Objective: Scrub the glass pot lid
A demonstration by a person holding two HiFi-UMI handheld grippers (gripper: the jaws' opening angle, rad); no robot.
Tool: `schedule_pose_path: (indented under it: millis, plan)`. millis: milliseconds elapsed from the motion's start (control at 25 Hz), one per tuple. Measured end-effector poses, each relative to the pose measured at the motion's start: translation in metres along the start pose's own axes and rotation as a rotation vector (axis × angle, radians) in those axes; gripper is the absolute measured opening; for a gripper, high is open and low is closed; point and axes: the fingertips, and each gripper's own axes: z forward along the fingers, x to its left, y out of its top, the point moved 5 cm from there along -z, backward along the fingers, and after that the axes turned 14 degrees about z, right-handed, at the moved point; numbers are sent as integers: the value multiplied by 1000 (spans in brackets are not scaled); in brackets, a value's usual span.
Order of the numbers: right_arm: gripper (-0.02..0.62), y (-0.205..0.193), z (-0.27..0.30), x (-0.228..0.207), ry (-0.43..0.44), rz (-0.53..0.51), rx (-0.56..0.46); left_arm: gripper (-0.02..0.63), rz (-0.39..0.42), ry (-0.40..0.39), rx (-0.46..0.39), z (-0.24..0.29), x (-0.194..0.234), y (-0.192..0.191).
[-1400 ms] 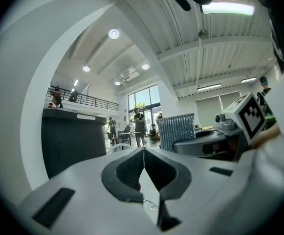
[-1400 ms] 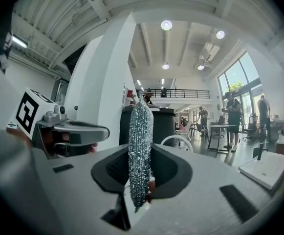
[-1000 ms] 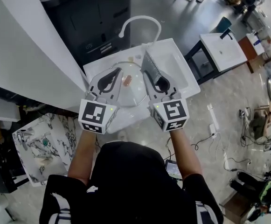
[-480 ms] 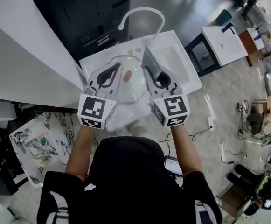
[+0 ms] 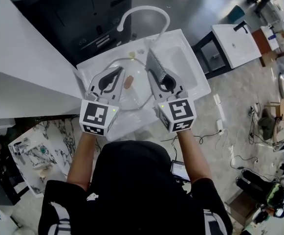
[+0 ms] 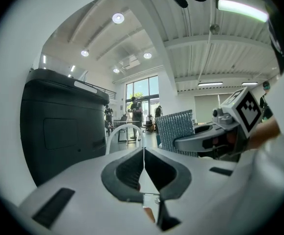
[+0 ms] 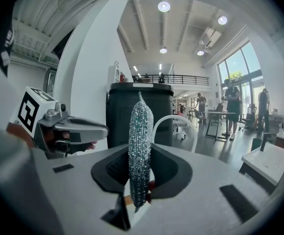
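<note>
Nearest me, marker cubes left (image 5: 98,117) and right (image 5: 176,114), both over the front rim of the white sink (image 5: 188,67). Left hand-held gripper (image 6: 143,153): jaws fully together, thin rim of the glass pot lid (image 5: 132,96) pinched between the pads. The lid is off the basin floor and tilted, with its brown knob (image 5: 128,82) facing up and toward the right side. Right hand-held gripper (image 7: 141,153): clamped on a silvery mesh scrubber (image 7: 141,126), which stands upright between the jaws and sticks out well past the tips. In the head view the scrubber sits just beside the lid's right edge; can't tell if it touches.

Versus a second ago: both hand-held grippers have come down a bit toward the basin together, with the same spacing between them. The left is still on the lid, the right still on the scrubber, and neither jaw gap has changed. The lid's tilt looks about the same.

Behind the sink is the curved white faucet (image 5: 142,10), then a black cabinet (image 5: 93,13). Grey floor beyond.
</note>
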Motion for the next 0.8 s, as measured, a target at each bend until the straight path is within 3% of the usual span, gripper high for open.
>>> schedule_pose_path:
  millis: [800]
  plan:
    - [72, -49, 33, -61, 73, 42, 162, 5, -15, 4, 213, 53, -29, -69]
